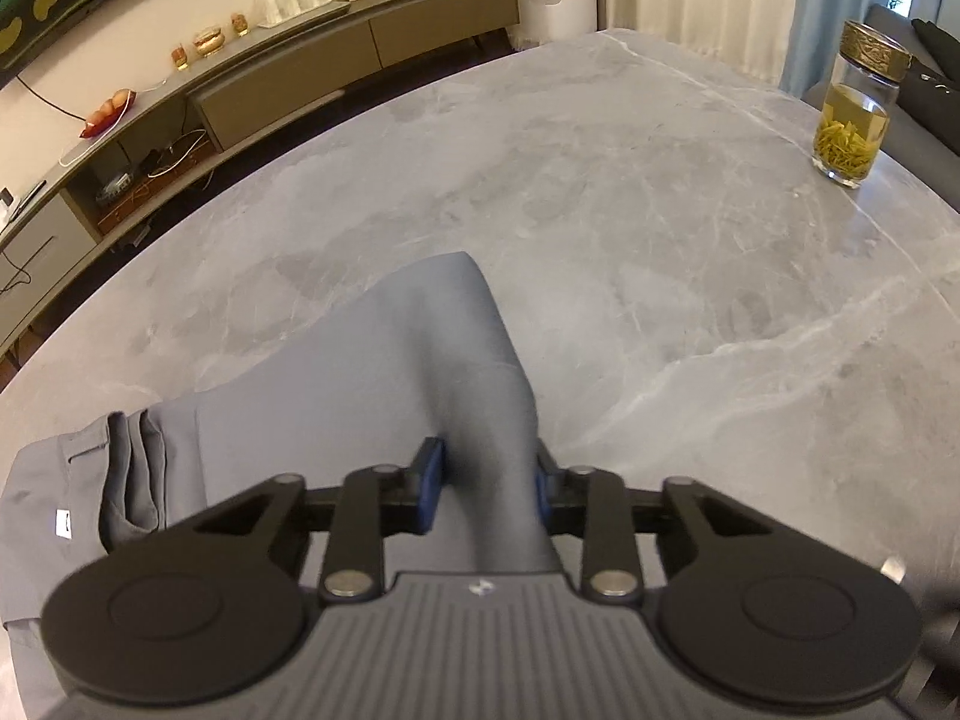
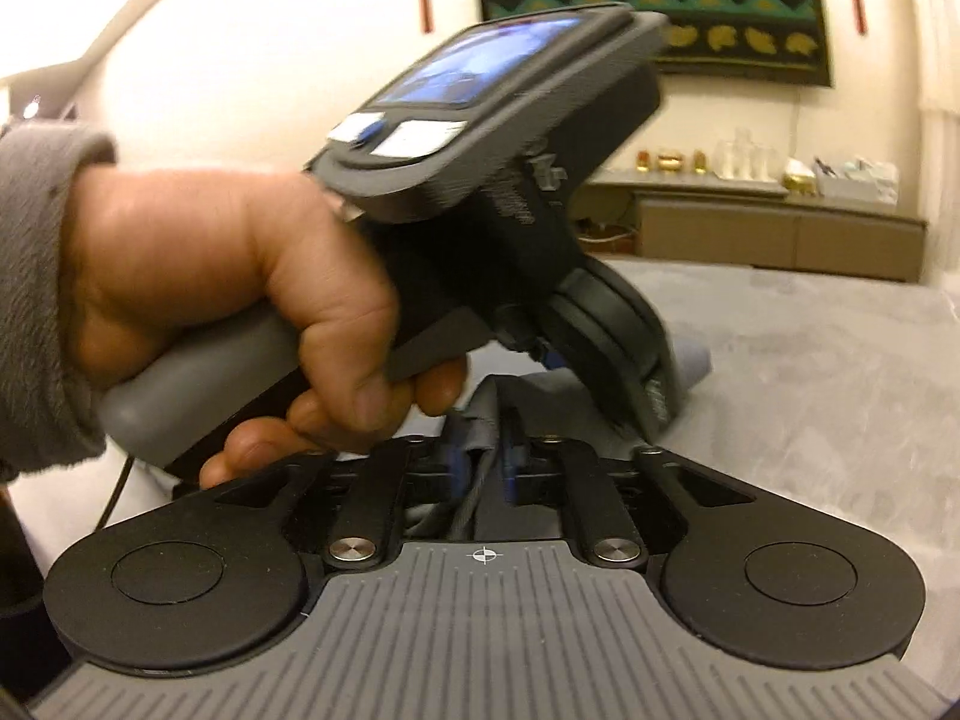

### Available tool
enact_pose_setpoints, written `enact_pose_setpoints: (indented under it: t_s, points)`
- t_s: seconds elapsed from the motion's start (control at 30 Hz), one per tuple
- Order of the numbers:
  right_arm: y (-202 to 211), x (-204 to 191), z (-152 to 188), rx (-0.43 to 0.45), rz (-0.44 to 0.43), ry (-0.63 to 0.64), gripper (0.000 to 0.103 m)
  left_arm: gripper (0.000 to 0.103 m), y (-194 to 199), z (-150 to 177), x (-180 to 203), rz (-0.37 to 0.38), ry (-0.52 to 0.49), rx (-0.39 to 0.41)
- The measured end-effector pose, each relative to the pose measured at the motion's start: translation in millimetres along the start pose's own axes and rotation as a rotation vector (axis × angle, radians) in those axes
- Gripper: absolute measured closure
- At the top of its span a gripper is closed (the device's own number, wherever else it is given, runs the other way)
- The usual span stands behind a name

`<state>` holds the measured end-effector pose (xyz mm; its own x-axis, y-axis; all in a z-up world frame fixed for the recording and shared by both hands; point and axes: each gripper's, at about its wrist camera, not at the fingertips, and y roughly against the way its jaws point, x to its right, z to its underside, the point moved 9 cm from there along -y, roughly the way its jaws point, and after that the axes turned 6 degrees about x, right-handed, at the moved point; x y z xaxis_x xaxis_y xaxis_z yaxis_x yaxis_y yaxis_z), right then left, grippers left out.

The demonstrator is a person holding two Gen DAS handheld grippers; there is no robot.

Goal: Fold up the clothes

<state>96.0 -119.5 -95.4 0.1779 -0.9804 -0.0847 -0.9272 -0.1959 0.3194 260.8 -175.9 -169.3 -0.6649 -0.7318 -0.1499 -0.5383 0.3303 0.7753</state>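
Observation:
Grey trousers (image 1: 372,396) lie on the marble table (image 1: 660,210), with the waistband and a white label at the lower left. A raised fold of the cloth runs between the blue pads of my left gripper (image 1: 486,480), which press it from both sides. In the right wrist view a person's hand (image 2: 240,276) holds the left gripper's housing (image 2: 510,180) just ahead, tilted down onto the cloth. My right gripper (image 2: 482,468) has a bunch of the grey trousers (image 2: 483,420) between its blue pads, with dark gaps on either side of the cloth.
A glass jar of yellow-green tea (image 1: 855,114) stands near the table's far right edge. A long low sideboard (image 1: 288,90) with glasses and ornaments runs along the wall beyond the table. A grey sleeve (image 2: 36,300) fills the left of the right wrist view.

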Motion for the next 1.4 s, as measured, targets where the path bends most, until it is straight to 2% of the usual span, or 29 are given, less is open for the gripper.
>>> enact_pose_setpoints:
  t_s: [0.03, 0.13, 0.33, 0.37, 0.4, 0.43, 0.53, 0.63, 0.7, 0.8, 0.87, 0.9, 0.97, 1.0, 1.07, 1.17, 1.27, 1.33, 1.4]
  points:
    - [1.2, 3.3, 1.5, 0.007, 0.028, -0.015, 0.048, 0.078, 1.3, -0.4, -1.2, -0.001, 0.003, 0.002]
    - [4.2, 6.3, 21.0, -0.038, 0.062, -0.052, 0.029, 0.080, 5.2, -2.6, -5.2, -0.002, 0.011, 0.008]
    - [-19.1, -15.6, 42.3, -0.110, 0.036, -0.027, 0.030, 0.087, 16.9, -10.8, -11.0, 0.004, 0.045, 0.047]
    - [-24.9, -15.7, 42.6, -0.112, 0.038, -0.033, 0.032, 0.088, 19.8, -12.5, -12.2, 0.002, 0.052, 0.058]
    - [-33.9, -15.1, 42.6, -0.121, 0.030, -0.041, 0.051, 0.088, 24.6, -14.9, -15.3, 0.002, 0.065, 0.073]
    - [-41.9, -16.1, 40.3, -0.137, 0.012, -0.049, 0.077, 0.089, 30.7, -17.9, -19.5, 0.006, 0.083, 0.091]
    - [-37.3, -15.3, 29.1, -0.117, 0.024, 0.022, 0.092, 0.090, 61.6, -27.8, -49.4, 0.048, 0.185, 0.170]
    - [-13.3, -25.2, 2.2, -0.007, 0.083, 0.234, 0.095, 0.090, 103.3, -22.9, -95.1, 0.098, 0.305, 0.259]
    - [4.0, -49.9, -17.9, 0.074, 0.087, 0.401, 0.097, 0.090, 130.6, -9.5, -130.6, 0.117, 0.386, 0.314]
    - [12.2, -103.8, -34.0, 0.121, -0.004, 0.550, 0.098, 0.090, 150.4, 35.0, -192.7, 0.098, 0.540, 0.364]
    - [-3.5, -146.2, -26.5, 0.085, -0.094, 0.625, 0.098, 0.089, 138.0, 72.3, -230.5, 0.047, 0.642, 0.349]
    - [-13.0, -167.8, -21.0, 0.061, -0.141, 0.661, 0.098, 0.087, 121.3, 91.3, -241.8, 0.029, 0.675, 0.299]
    - [-47.1, -201.2, 11.8, -0.065, -0.220, 0.713, 0.099, 0.081, 86.8, 132.7, -257.7, -0.014, 0.731, 0.183]
    - [-64.7, -213.4, 31.4, -0.127, -0.242, 0.730, 0.099, 0.081, 79.4, 148.2, -262.8, -0.035, 0.749, 0.165]
    - [-88.4, -224.9, 63.4, -0.203, -0.247, 0.765, 0.099, 0.076, 76.9, 168.8, -268.5, -0.010, 0.806, 0.190]
    - [-89.3, -221.9, 69.1, -0.213, -0.246, 0.783, 0.099, 0.075, 79.0, 178.8, -263.3, 0.044, 0.846, 0.219]
    - [-94.2, -182.8, 64.1, -0.254, -0.219, 0.833, 0.102, 0.074, 81.1, 167.3, -233.0, 0.149, 0.791, 0.225]
    - [-105.7, -132.3, 61.1, -0.290, -0.108, 0.879, 0.102, 0.073, 86.5, 148.6, -203.6, 0.231, 0.704, 0.250]
    - [-119.9, -59.4, 57.5, -0.349, 0.054, 0.907, 0.102, 0.072, 88.9, 136.1, -187.0, 0.257, 0.645, 0.277]
